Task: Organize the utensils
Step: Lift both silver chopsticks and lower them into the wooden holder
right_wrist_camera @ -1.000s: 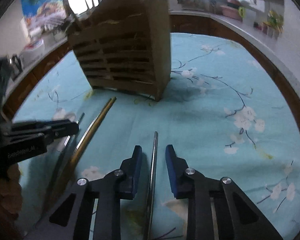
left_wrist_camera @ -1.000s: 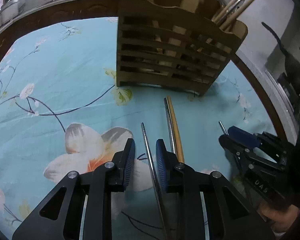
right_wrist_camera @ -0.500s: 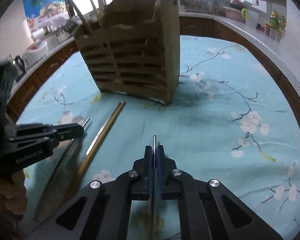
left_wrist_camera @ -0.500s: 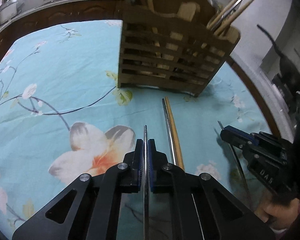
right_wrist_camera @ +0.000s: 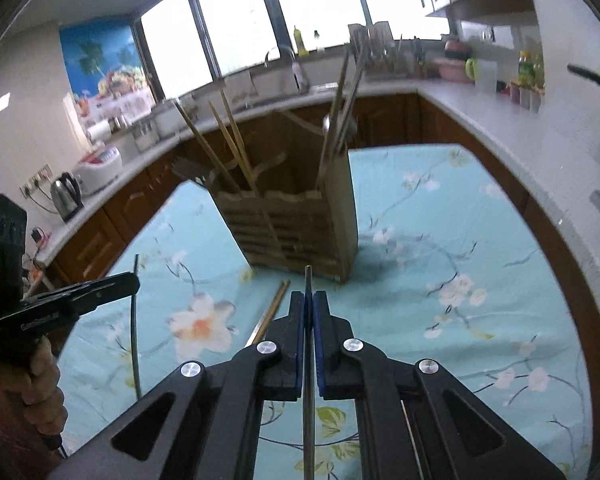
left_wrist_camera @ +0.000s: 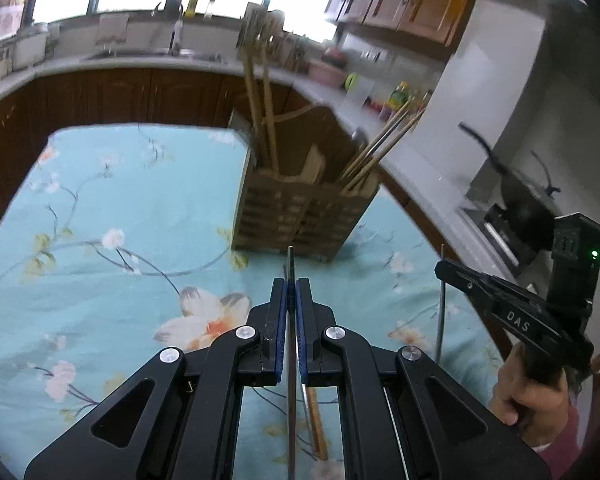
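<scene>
Two handheld grippers hung above a table covered in a turquoise floral cloth (left_wrist_camera: 140, 208). The left gripper (left_wrist_camera: 291, 292) had its jaws pressed together on a thin metal chopstick (left_wrist_camera: 290, 264). The stick's tip poked out just past the blue pads, and its rear ran back between the gripper's arms and off the bottom edge of the left wrist view, so its full length could not be seen. The right gripper (right_wrist_camera: 308, 304) was likewise clamped on a second metal chopstick (right_wrist_camera: 308, 280), also cut off at the bottom of its own view.

From the left wrist camera, the right gripper appeared at the right edge, seen side-on, with its stick hanging roughly upright below the tips. The person's hand (left_wrist_camera: 528, 392) on its handle was partly cropped by the dark lens rim. From the right wrist camera, the left gripper sat at the far left with its own stick.

Ahead of both grippers stood a slatted wooden utensil holder (left_wrist_camera: 300, 216) on the cloth. It held several wooden chopsticks and other utensils. Motion blur softened these, so which compartment each occupied was hard to tell.

On the cloth, a wooden chopstick (right_wrist_camera: 274, 308) and a metal one lay side by side. Both were largely hidden beneath the gripper bodies.

The kitchen counter, windows and cabinets behind were blurred.
</scene>
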`<state>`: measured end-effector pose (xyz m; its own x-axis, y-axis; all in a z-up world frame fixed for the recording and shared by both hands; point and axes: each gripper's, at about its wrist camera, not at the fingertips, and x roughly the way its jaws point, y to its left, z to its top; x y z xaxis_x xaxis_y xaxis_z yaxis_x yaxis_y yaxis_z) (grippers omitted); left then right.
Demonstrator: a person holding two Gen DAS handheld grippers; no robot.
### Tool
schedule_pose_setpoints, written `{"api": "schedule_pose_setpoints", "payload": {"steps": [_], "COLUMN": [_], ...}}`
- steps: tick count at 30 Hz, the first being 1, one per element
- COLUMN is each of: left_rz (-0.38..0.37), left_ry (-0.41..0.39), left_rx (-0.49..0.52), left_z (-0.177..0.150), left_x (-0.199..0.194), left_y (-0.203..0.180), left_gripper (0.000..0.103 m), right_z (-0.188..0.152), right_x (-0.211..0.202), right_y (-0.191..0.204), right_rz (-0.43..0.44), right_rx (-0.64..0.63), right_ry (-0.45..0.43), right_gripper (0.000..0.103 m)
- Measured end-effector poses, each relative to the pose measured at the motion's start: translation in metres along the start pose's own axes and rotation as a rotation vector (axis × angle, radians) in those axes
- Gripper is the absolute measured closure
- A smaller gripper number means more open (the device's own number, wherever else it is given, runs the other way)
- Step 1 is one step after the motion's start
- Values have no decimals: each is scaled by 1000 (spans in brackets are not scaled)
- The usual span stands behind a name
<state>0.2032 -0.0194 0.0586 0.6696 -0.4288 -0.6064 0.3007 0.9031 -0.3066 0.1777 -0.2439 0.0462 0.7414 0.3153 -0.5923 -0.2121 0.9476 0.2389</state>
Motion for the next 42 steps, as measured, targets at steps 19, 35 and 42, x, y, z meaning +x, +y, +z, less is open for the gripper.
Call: {"api": "schedule_pose_setpoints", "payload": {"steps": [19, 35, 42], "left_rz": [-20, -19, 4], "left_ry": [-161, -213, -282], "left_rx": [28, 25, 35], "left_z": [20, 42, 76], "left_x": [-66, -68, -71], "left_y": [-13, -17, -22], "left_gripper": [99, 99, 99], "right_z": [34, 39, 67], "right_x": [-64, -64, -69], "right_y": [18, 10, 10], "right_rz": [30, 41, 26], "right_rx": [-1, 37, 32], "right_ry": [-200, -220, -300], "right_gripper": [99, 98, 98]}}
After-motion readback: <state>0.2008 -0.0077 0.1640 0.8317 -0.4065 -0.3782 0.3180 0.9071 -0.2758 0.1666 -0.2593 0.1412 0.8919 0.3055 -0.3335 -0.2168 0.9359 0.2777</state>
